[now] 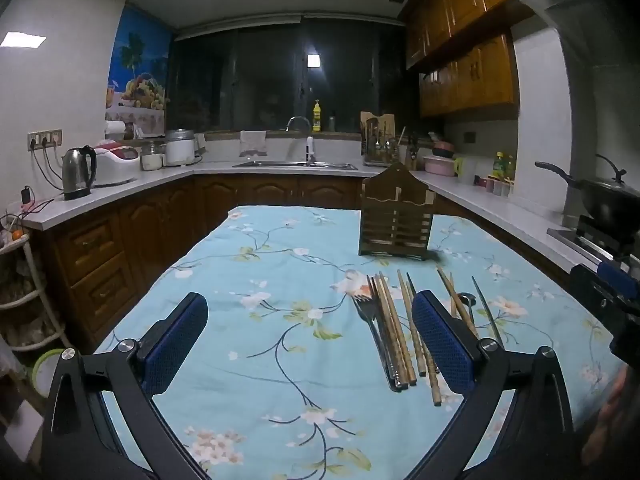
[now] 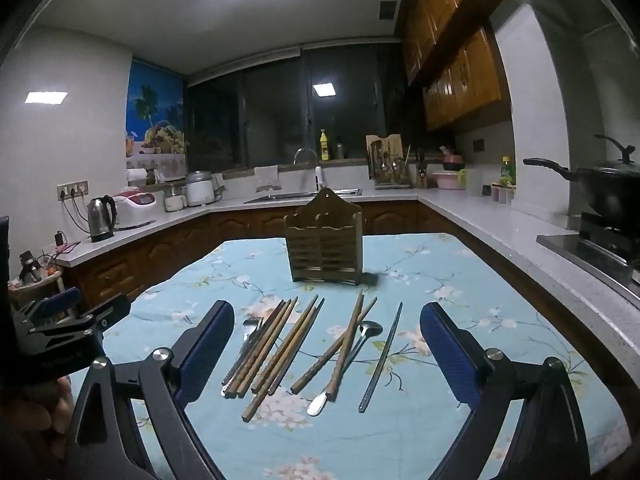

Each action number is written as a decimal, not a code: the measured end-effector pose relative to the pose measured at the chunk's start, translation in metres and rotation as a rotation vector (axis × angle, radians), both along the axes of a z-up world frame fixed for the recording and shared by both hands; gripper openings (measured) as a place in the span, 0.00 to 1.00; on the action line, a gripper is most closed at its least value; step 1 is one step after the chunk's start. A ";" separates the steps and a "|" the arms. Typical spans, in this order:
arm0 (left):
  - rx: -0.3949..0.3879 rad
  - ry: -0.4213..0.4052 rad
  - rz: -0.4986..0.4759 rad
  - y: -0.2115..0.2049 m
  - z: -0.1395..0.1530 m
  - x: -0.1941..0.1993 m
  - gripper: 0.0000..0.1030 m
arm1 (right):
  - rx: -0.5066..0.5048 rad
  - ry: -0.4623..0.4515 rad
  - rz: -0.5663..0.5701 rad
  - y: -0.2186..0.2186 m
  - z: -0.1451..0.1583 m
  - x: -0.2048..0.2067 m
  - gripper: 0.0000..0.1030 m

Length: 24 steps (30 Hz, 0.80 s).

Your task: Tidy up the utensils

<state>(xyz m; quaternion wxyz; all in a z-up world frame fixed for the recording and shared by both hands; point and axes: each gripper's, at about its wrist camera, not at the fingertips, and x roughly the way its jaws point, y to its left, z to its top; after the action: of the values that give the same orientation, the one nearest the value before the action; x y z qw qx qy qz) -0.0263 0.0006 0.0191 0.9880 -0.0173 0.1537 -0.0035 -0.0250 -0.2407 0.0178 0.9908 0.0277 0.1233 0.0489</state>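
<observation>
Nothing sorted yet: chopsticks (image 2: 276, 344), fork (image 2: 245, 336), spoon (image 2: 360, 336) loose at frame centre, wooden holder (image 2: 325, 248) above, unfilled. Left gripper (image 1: 310, 340), right gripper (image 2: 326, 352) spread, holding nothing.

Kettle (image 1: 78, 173), wok (image 2: 608, 194), floral tablecloth (image 1: 256, 280)

tablecloth (image 2: 420, 280): we see light blue with a floral pattern;
holder (image 2: 325, 248): brown wood;
pads (image 2: 450, 354): blue
</observation>
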 end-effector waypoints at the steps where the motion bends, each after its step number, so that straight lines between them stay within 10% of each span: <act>1: 0.000 -0.001 0.001 0.000 0.000 0.000 1.00 | 0.005 0.000 0.004 -0.001 0.001 0.001 0.93; 24: 0.005 0.011 -0.006 -0.001 -0.004 0.003 1.00 | 0.011 0.004 0.007 0.002 0.012 -0.002 0.93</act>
<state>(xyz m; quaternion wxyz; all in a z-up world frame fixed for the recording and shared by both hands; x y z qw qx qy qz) -0.0236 0.0000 0.0155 0.9871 -0.0143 0.1593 -0.0062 -0.0274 -0.2388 0.0297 0.9902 0.0326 0.1249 0.0531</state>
